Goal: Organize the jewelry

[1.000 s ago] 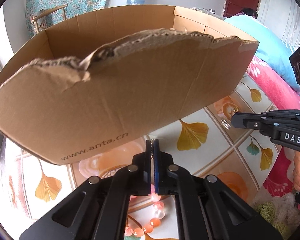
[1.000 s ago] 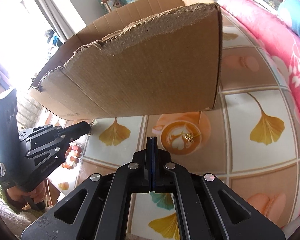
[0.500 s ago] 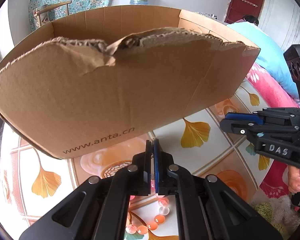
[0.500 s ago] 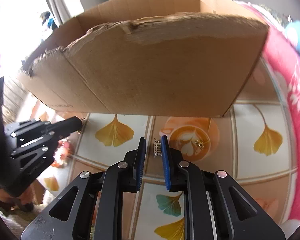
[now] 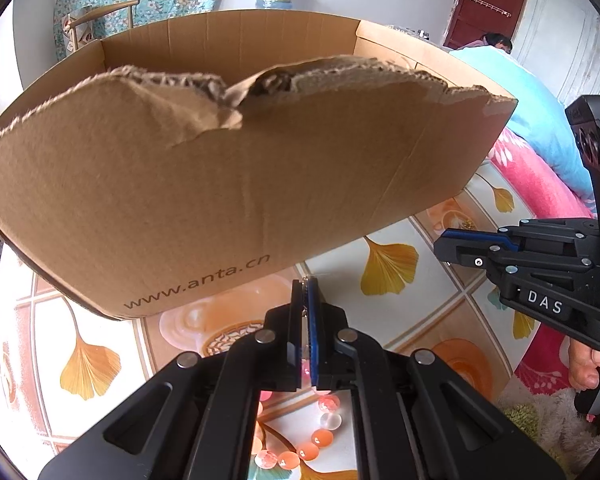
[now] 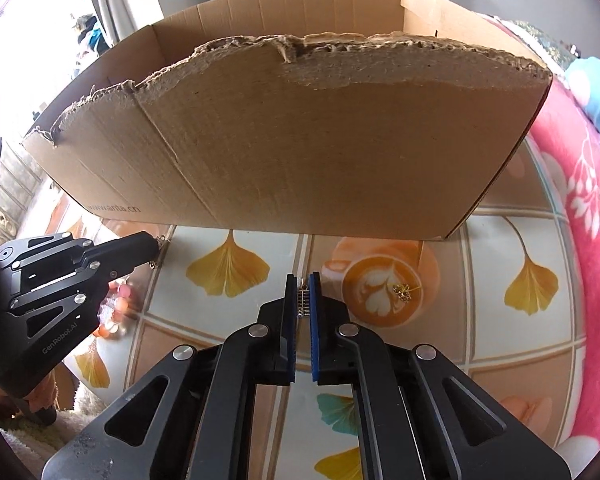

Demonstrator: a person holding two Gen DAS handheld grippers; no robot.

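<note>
My left gripper (image 5: 304, 286) is shut on a small silver piece of jewelry (image 6: 158, 245) that pokes out at its tips, just in front of the torn cardboard box (image 5: 227, 184). A bracelet of pink and orange beads (image 5: 312, 440) lies on the table under it. My right gripper (image 6: 303, 280) is slightly open, its blue pads on either side of a small silver rhinestone earring (image 6: 303, 300) lying on the table. A gold earring (image 6: 403, 291) lies on the latte print to the right. The box (image 6: 300, 140) stands close behind.
The table (image 6: 500, 248) has a glossy tile cover with ginkgo leaves. A pink floral blanket (image 6: 580, 208) borders its right side. A fluffy rug (image 5: 540, 412) lies at the near edge. A chair and a water jug stand far behind the box.
My right gripper went from shut to slightly open and moved forward over the silver earring, which now lies between its pads. My left gripper stayed shut and shifted slightly.
</note>
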